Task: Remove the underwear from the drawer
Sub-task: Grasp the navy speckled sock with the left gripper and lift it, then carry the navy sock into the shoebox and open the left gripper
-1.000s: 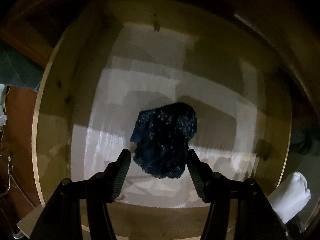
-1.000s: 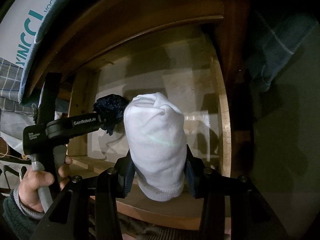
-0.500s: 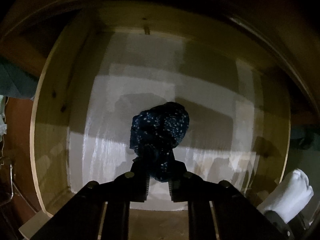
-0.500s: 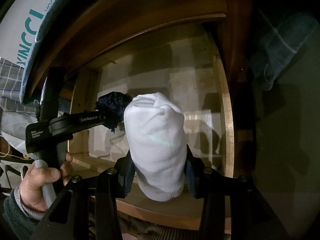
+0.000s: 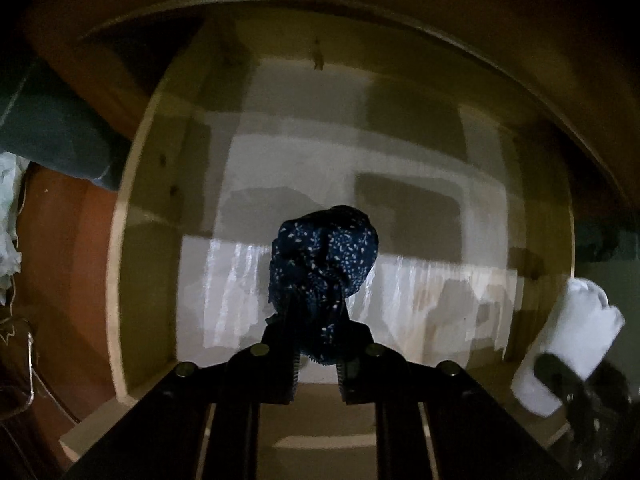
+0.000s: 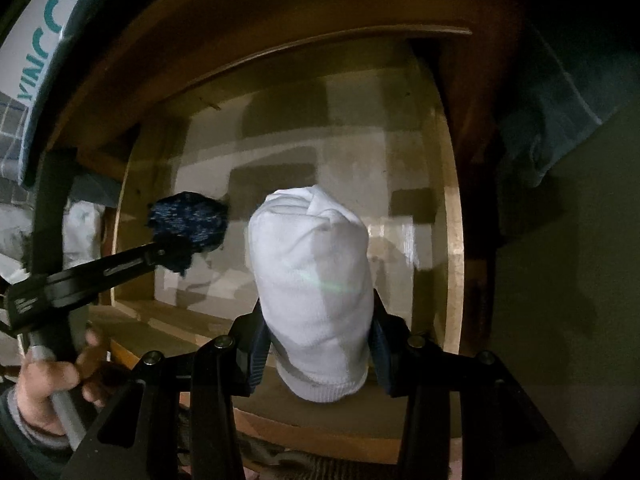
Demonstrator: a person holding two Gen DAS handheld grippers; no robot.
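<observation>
The dark blue speckled underwear (image 5: 324, 268) is bunched between the fingers of my left gripper (image 5: 317, 344), which is shut on it and holds it above the white-lined floor of the open wooden drawer (image 5: 120, 264). From the right wrist view the same underwear (image 6: 188, 224) hangs clear of the drawer floor at the tip of the left gripper (image 6: 176, 252). My right gripper (image 6: 316, 344) is shut on a rolled white sock (image 6: 312, 280) over the drawer's front edge. That sock (image 5: 572, 344) also shows at the right of the left wrist view.
The drawer's wooden walls (image 6: 454, 240) ring a white liner (image 5: 420, 280). A dark cabinet front overhangs the back. A person's hand (image 6: 44, 376) grips the left gripper's handle. Dark cloth (image 6: 560, 112) hangs at the right, and a printed white bag (image 6: 40, 40) sits upper left.
My left gripper closed on the blue underwear and lifted it off the drawer floor, bunching it. The right gripper stayed put with the white sock.
</observation>
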